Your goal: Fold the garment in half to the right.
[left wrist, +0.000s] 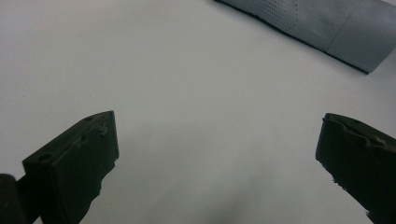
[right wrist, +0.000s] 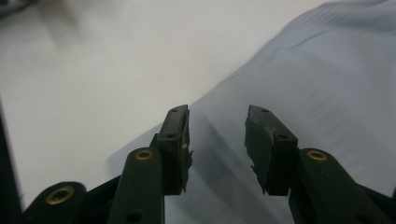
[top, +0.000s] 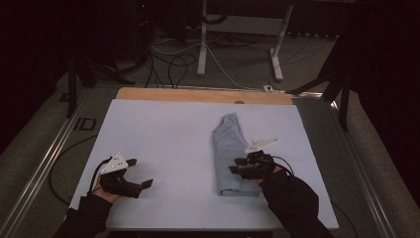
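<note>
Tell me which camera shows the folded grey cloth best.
The high view: the folded grey cloth lies whole on the white table cover there. The left gripper view catches one far strip; the right gripper view shows a close patch under its open jaws.

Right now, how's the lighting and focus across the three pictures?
High view: dim, dark surroundings, the white rectangular table cover lit evenly. Left gripper view: soft, near black fingers blurred. Right gripper view: the folded light-blue ribbed cloth slightly smeared, a shadow at top left.
</note>
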`<state>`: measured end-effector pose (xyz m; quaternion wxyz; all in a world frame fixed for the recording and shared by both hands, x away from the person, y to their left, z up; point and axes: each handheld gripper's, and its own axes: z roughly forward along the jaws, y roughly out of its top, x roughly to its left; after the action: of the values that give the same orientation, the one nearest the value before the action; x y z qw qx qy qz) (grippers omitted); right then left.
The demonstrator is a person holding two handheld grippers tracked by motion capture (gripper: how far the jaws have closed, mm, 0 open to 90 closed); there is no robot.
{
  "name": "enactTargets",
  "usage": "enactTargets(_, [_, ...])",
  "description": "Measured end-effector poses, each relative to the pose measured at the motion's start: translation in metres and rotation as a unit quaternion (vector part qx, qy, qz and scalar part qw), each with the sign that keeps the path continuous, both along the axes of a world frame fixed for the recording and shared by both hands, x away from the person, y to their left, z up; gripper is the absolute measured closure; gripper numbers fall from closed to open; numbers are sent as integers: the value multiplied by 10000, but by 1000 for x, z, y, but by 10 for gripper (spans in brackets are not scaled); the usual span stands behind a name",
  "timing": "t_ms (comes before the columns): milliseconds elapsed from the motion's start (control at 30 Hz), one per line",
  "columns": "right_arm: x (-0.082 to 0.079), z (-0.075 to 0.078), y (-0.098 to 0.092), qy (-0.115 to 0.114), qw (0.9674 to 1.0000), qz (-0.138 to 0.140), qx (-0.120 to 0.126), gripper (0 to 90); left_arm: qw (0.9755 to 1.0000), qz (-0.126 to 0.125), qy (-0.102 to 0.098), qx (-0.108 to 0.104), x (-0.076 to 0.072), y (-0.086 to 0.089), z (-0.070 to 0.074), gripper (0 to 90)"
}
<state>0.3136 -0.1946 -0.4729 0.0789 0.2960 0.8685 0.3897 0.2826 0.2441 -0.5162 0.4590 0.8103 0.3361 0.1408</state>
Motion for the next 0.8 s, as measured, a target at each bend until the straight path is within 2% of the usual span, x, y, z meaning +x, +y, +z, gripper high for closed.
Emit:
enactTargets(33, [-4,-2,1,-73,10000,1,-27,674,10000,11,11,-5,0,0,0,2])
enactTargets(67, [-6,-4,2,-46,10000,40,-29,710,10000,21,19,-28,1,1,0,2])
enactTargets(133, [-7,-9,4,-138,9998,74,-118,831,10000,14,17,-12,0,0,-1,2])
enactTargets(200, [-6,-15,7,-121,9995,144,-273,896,10000,17,18,-6,1,0,-1,2])
enactTargets(400, [-6,-38,12,127,9973,339,-637,900,10000,22,38,-15,1,1,-1,2])
enactTargets(533, [-9,-41,12,197,9970,369,-655,900,10000,-10,20,30,0,0,-1,2])
enactTargets(800, [-21,-43,10,269,9961,537,-639,900,10000,19,19,-14,0,1,-1,2])
